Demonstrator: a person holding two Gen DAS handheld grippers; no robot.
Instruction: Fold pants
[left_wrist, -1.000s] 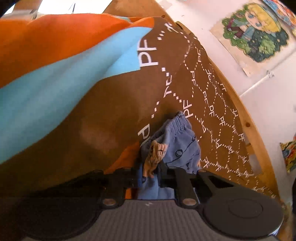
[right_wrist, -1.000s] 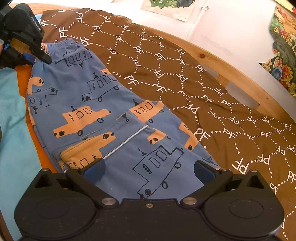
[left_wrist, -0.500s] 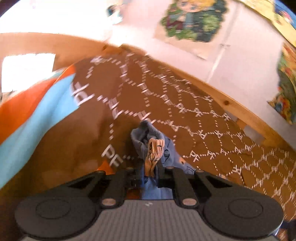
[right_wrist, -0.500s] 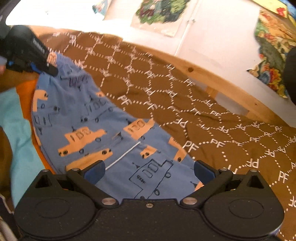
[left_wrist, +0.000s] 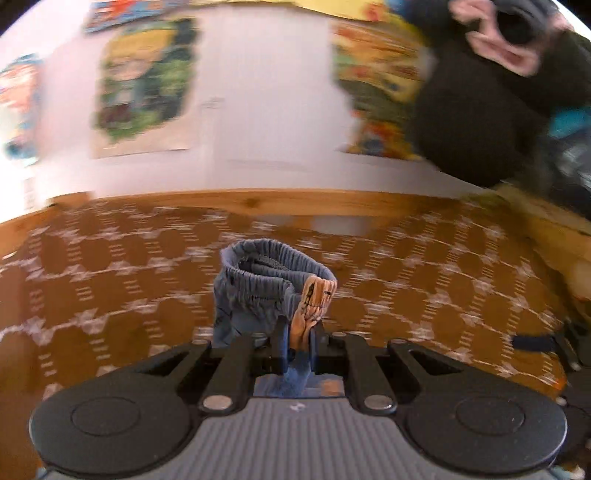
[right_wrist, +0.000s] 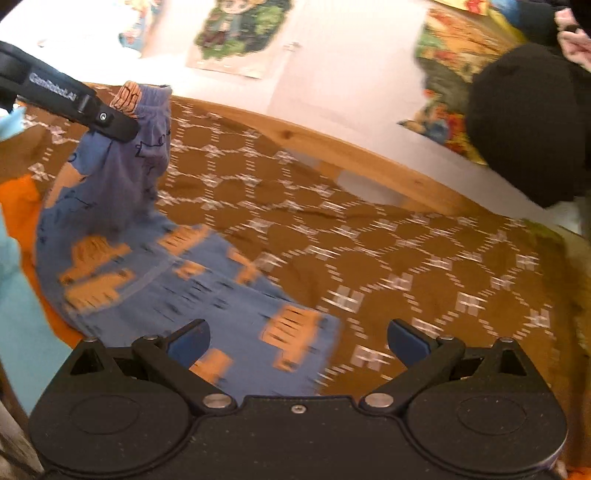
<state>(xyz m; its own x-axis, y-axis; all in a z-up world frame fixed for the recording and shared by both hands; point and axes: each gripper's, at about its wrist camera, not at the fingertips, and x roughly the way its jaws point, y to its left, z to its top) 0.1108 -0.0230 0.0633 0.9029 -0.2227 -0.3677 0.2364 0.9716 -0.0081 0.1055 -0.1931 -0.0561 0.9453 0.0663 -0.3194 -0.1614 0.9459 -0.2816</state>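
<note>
Pants (left_wrist: 258, 295) fill the middle of the left wrist view: small blue pants with orange printed patches, their gathered elastic waistband bunched up and lifted off the bed. Left gripper (left_wrist: 297, 349) has its two fingers pinched tight on that waistband, with a fold of blue and orange cloth squeezed between the pads. Behind it lies a brown bedspread (left_wrist: 424, 280) with a white dashed honeycomb pattern, and beyond that the wooden bed rail (left_wrist: 258, 201) runs along the far edge of the bed. White wall above carries colourful cartoon posters (left_wrist: 144, 88), blurred. A dark sleeve (left_wrist: 476, 122) and part of a hand show at the upper right.

From the right wrist view, the pants (right_wrist: 155, 266) stretch from the near left part of the bed up toward its far left corner. The waistband end hangs raised in the left gripper (right_wrist: 125, 125), which reaches in from the left edge, while the leg end lies flat on the bedspread (right_wrist: 406, 251) just ahead of the right gripper (right_wrist: 297, 339). Right gripper's jaws stand wide apart, holding nothing; the cloth lies below and between its blue pads. Orange and light blue bedding (right_wrist: 18, 295) shows at the left edge. The bed rail (right_wrist: 369, 166) and the posters (right_wrist: 240, 33) sit beyond, and a dark sleeve (right_wrist: 524, 122) is at the upper right.
</note>
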